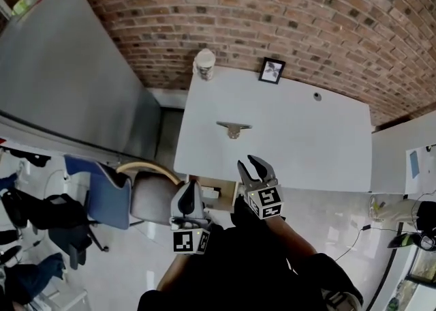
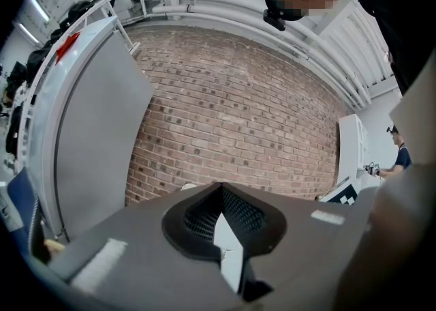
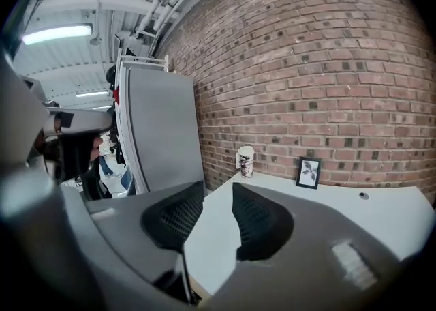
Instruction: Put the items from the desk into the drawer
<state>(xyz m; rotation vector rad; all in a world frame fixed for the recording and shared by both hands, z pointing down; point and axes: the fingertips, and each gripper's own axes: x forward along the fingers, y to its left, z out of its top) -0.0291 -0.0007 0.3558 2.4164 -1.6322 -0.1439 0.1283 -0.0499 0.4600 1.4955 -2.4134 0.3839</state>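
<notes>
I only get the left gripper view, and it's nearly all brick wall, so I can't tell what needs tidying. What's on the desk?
Observer: The head view shows a small metal object lying near the middle of the white desk.
Operator: Is that the only thing up there?
Observer: No. A paper cup and a framed picture stand along the far edge, by the brick wall.
Operator: Is the other gripper ready to grab?
Observer: The right gripper is over the desk's near edge, with its jaws apart and nothing between them.
</notes>
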